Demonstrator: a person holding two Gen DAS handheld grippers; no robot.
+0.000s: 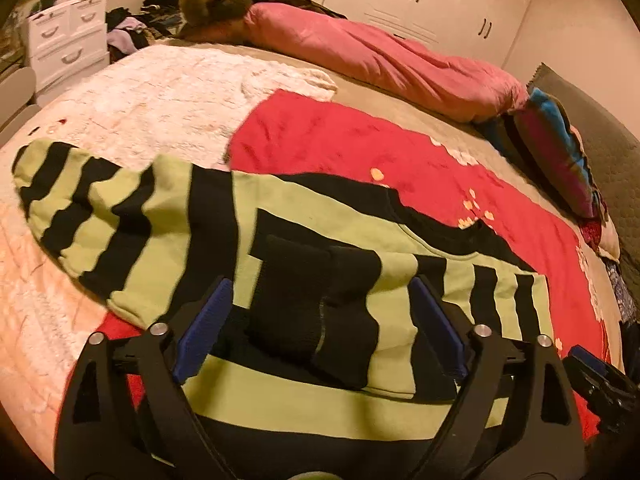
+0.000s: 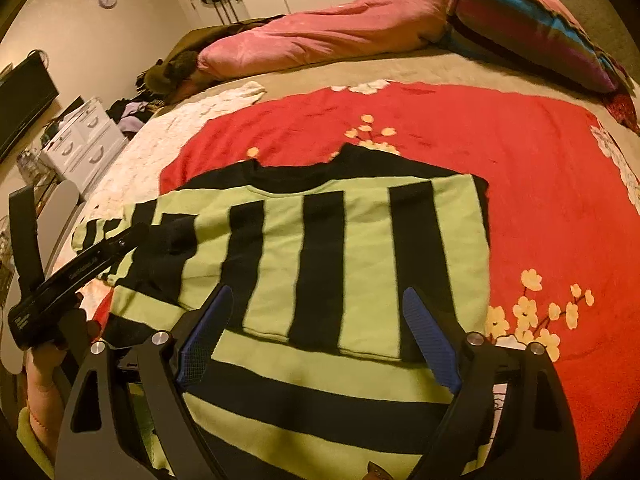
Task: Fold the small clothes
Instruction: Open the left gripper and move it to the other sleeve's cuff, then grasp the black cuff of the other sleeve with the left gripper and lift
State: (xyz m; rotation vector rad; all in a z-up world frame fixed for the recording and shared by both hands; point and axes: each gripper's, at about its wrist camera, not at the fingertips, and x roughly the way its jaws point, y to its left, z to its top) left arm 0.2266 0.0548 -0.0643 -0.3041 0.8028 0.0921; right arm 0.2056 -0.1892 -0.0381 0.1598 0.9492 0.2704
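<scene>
Striped green-and-black knit sweater [image 2: 320, 248] lies flat on my red flowered blanket [image 2: 520, 184], toward the bed's near edge, its right side folded across the body so the stripes run crosswise there. A black cuff [image 1: 312, 312] rests on the chest, the other sleeve [image 1: 80, 208] trails toward the left edge. My left gripper [image 1: 320, 332] and right gripper [image 2: 316, 336] both gape wide, holding nothing, hovering so I can judge the next fold

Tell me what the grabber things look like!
Each grabber is black plastic with triangle-shaped holes and round silver bolts. The left gripper and right gripper both have flat blue ribbed pads on their fingers. The handle has small pale writing, and the person wears a yellow-green sleeve.
</scene>
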